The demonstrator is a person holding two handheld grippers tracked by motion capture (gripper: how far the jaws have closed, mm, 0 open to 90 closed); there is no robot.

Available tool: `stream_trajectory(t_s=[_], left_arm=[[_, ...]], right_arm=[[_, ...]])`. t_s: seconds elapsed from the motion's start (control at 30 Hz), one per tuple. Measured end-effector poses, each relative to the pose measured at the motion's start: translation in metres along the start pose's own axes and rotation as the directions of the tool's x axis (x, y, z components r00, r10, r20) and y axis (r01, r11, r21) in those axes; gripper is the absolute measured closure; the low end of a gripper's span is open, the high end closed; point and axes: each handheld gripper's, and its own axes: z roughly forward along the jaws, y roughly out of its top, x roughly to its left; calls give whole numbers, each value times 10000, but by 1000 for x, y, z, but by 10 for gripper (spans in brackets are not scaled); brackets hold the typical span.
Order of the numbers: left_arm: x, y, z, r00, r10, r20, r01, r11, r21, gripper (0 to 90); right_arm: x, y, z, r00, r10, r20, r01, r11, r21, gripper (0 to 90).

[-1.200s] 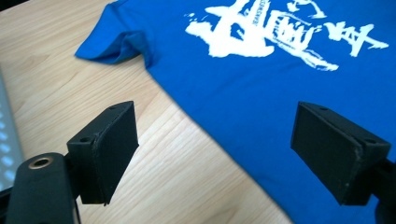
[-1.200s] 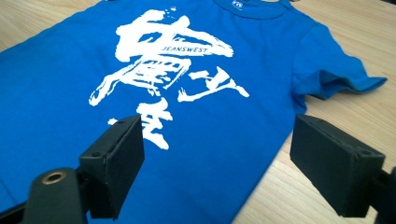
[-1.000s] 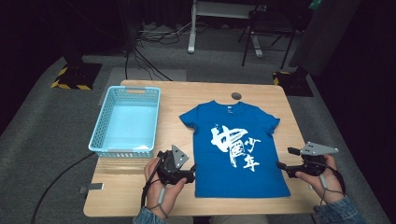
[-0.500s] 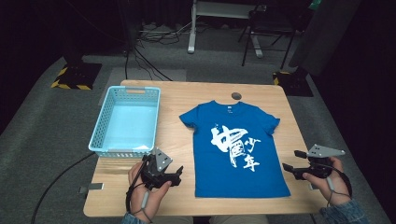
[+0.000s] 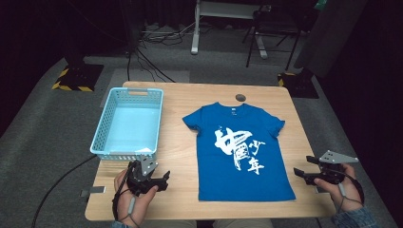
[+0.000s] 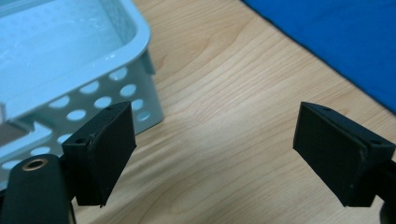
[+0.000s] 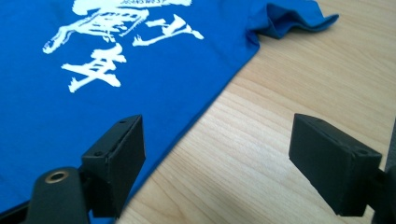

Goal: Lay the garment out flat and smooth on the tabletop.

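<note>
Wooden counter (image 5: pixel 190 156) is carrying, left to right, a pale blue basket (image 5: pixel 127 122), the left tool (image 5: pixel 164 179) hovering with jaws apart, a blue T-shirt (image 5: pixel 240 149) lying flat, collar pointing away, long axis running front-to-back, and the right tool (image 5: pixel 304 167) gaping beside its hem.

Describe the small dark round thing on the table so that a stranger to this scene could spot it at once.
Start at the wooden table and find the blue T-shirt spread flat on its right half. Just beyond the shirt's collar, towards the far edge, lies a small grey disc. It alone is round and dark; the basket sits far left.
</note>
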Motion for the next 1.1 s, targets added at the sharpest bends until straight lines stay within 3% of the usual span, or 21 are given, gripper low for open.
stream_trajectory(t_s=[0.47,0.6,0.63,0.73,1.1], left_arm=[[18,-28,11,9999,-153,-56,156,9985,519,127],[21,-36,15,10000,-89,42,85,9962,867,127],[22,-38,15,9996,-250,152,239,9973,694,123],[25,-42,13,9976,-645,269,622,9950,783,116],[27,-44,11,9975,-646,303,620,9948,808,100]], right_arm=[[-11,-29,10,9994,322,129,-325,9991,289,181],[-12,-37,15,9991,387,193,-395,9983,436,172],[-12,-39,16,9992,359,192,-368,9982,475,162],[-10,-43,19,9991,394,124,-399,9981,466,123],[-10,-43,19,9994,332,81,-335,9984,445,119]])
